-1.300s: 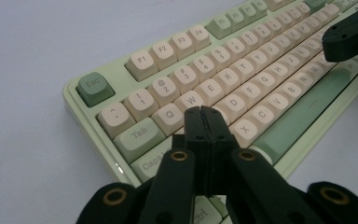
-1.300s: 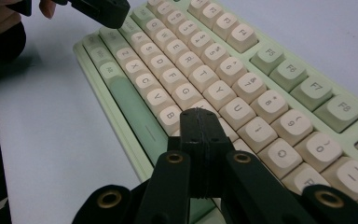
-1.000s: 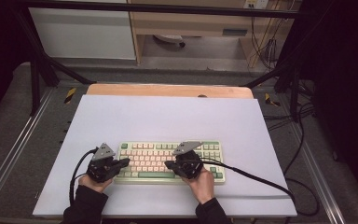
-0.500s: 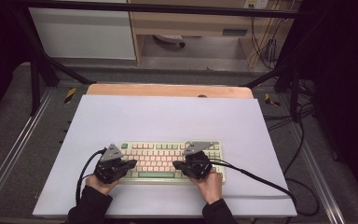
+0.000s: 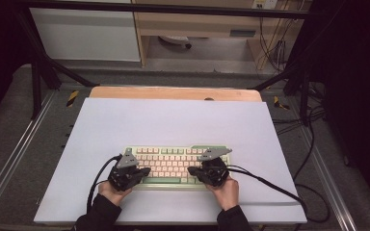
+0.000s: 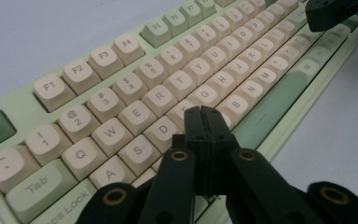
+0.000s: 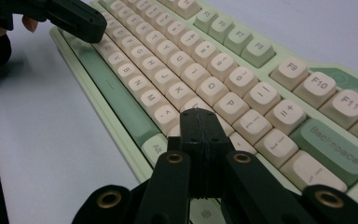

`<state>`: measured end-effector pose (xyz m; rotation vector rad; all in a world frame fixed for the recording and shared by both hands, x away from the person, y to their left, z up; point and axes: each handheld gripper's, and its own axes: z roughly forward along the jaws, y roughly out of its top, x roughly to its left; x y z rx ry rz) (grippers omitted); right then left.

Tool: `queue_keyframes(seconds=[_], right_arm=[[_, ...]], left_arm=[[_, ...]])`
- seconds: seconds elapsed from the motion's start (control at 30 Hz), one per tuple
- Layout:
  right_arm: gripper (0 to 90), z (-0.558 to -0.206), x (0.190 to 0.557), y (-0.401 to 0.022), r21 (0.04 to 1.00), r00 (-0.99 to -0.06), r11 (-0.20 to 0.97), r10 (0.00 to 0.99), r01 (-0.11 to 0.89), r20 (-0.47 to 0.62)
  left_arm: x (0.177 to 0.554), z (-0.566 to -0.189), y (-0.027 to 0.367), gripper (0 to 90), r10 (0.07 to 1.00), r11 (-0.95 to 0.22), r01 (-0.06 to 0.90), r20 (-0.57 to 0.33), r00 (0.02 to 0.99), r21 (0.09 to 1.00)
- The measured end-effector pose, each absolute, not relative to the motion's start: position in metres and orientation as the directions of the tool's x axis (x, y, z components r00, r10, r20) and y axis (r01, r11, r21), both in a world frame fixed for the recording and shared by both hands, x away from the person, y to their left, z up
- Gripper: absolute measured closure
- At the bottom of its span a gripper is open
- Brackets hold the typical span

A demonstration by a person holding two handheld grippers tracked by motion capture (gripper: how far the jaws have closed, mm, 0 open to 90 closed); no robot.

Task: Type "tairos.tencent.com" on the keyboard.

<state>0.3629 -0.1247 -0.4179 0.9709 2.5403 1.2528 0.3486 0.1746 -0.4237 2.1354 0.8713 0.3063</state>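
Covering most of the table, a white sheet (image 5: pixel 173 120) leaves a strip of bare wood (image 5: pixel 173 93) along its far edge. Low in the middle of the high view lies the green keyboard (image 5: pixel 176 163) with cream keys. The left gripper (image 5: pixel 139 174) and right gripper (image 5: pixel 195 173) hang over its two ends, jaws pressed together, holding nothing. Grey carpet (image 5: pixel 19 139), black frame legs, cables at right and pale cabinets fill the upper frame.
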Motion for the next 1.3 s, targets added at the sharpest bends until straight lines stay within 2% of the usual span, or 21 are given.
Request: queue_keyframes(seconds=[0.63,1.3], right_arm=[[90.0,-0.418,0.361,-0.136,0.760,-0.770,0.425,0.620,0.491,0.150],[90.0,-0.418,0.360,-0.141,0.761,-0.767,0.421,0.624,0.493,0.152]], left_arm=[[0.349,-0.430,0.172,89.6,0.670,-0.468,0.477,-0.053,0.741,0.744],[0.347,-0.414,0.187,89.6,0.684,-0.427,0.469,-0.064,0.727,0.773]])
